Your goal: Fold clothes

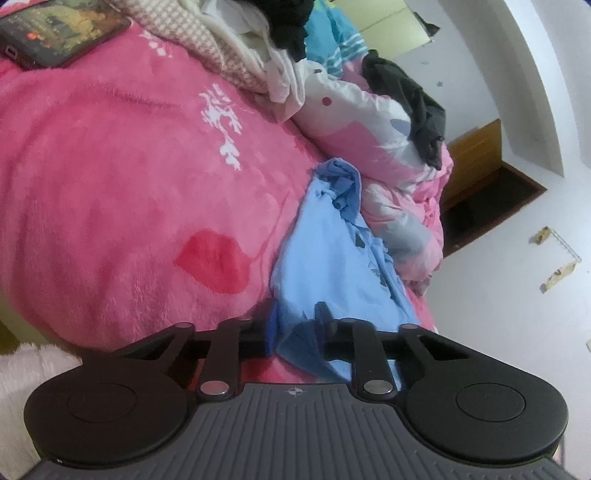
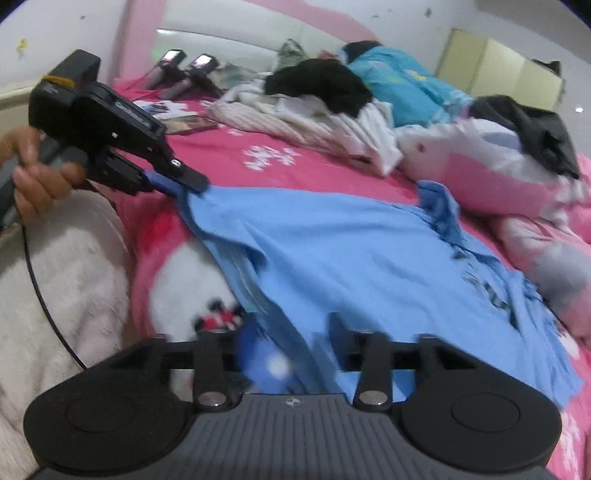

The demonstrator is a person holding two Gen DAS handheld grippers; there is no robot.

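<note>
Garment: light blue cotton T-shirt (image 2: 351, 251) with a dark print, spread mostly flat across the fluffy pink bedspread (image 1: 122, 177) with white flower marks and a red lip-shaped patch.
Shape of it: broad middle smooth; the far end, towards the pile, is bunched and twisted, the right edge wrinkled where the dark print shows, and the near left edge is gathered into long creases.
Left gripper (image 2: 186, 184): black two-finger claw, fingers pressed together on a corner of the T-shirt — cloth pulls taut from the pinch. In its own wrist view the blue cloth sits between the fingers.
Left hand (image 2: 35, 177): wrapped round the grey handle, above a fuzzy white sleeve (image 2: 70, 280).
Right gripper (image 2: 291, 332): fingers spread apart, blurred, with the near edge of the T-shirt lying between them; no squeeze on the cloth is visible.
Beside the shirt: pink-and-white patterned quilt (image 1: 373, 147), touching its bunched end, with a dark grey garment (image 1: 417, 103) draped on top.
Farther back: heap of white, black and turquoise clothes (image 2: 332, 99).
Corner of bed: dark tablet (image 1: 55, 29) lying flat.
</note>
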